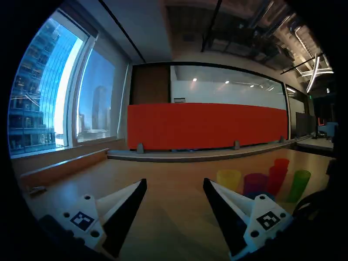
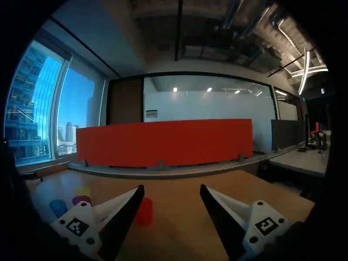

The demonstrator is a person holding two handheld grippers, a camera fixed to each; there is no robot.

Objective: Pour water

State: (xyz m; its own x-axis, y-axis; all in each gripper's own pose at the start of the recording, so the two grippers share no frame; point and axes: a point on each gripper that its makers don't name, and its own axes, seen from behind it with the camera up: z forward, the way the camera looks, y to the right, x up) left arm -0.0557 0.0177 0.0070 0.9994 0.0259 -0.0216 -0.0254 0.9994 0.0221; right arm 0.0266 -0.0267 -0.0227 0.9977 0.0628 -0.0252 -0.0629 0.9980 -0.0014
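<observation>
Translucent plastic cups are standing upright in a loose cluster on the wooden tabletop (image 1: 174,217). In the left gripper view, a yellow cup (image 1: 229,179) is sitting at the left end with a purple cup (image 1: 255,182) just beside it. Next is a red cup (image 1: 276,179) with a second red rim showing above it, stacked or behind, I cannot tell. A green cup (image 1: 300,185) is closing the row. A blue cup (image 1: 259,195) is peeking out, low and in front. In the right gripper view, a single red cup (image 2: 143,212) is standing apart from the others.
</observation>
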